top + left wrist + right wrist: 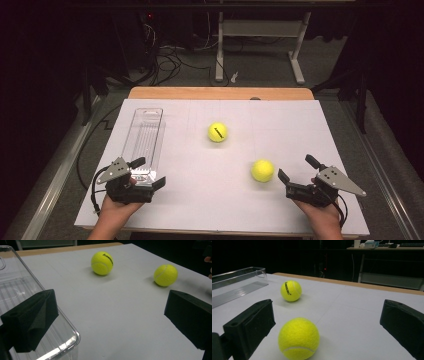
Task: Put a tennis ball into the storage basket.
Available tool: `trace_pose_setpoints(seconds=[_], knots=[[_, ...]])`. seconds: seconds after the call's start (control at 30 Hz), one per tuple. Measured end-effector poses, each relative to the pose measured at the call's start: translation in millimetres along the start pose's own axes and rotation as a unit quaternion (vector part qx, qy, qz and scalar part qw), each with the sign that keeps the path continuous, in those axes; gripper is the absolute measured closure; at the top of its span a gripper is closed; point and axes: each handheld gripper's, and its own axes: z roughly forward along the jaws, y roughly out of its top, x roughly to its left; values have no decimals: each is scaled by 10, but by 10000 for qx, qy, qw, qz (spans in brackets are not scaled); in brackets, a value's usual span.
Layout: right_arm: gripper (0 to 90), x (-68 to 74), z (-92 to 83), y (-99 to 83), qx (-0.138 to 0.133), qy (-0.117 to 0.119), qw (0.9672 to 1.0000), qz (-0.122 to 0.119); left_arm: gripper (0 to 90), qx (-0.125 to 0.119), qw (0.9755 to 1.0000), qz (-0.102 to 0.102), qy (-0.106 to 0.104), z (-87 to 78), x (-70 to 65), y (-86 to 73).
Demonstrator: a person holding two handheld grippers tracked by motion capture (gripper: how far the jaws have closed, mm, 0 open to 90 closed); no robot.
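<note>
Nearest the lens, lower centre of the right gripper view: near tennis ball (298,338), resting on the counter (362,315) ahead of the right claw (329,327), spread wide, empty. Best centred, then closed gently at mid-height. Left claw (148,174) wide too, over the clear tray (145,132).

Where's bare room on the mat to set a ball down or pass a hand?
Free: the far right of the white mat, beyond the near ball; the near middle strip between the left gripper and right gripper. Crowded: the left side, where the clear tray runs lengthwise; the far ball sits mid-mat.
</note>
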Motion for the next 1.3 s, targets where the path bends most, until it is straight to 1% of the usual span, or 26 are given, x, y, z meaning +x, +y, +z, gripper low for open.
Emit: trace_pose_setpoints(seconds=[0.23, 0.33, 0.63, 0.87, 1.3], knots=[[1, -2, -3, -5, 8, -21, 10000, -7, 3, -50, 10000, -38, 9, -7, 3, 5], [1, -2, 0, -10, 12, -4, 10000, -40, 4, -35, 10000, -47, 6, -6, 10, 5], [1, 2, 11, -21, 62, 35, 10000, -33, 4, -39, 10000, -62, 27, -13, 18, 6], [1, -10, 16, -28, 86, 20, 10000, -34, 4, -27, 10000, -65, 23, -13, 29, 8], [1, -16, 13, -28, 79, 5, 10000, -47, 4, -110, 9998, -118, 68, -104, 75, 39]])
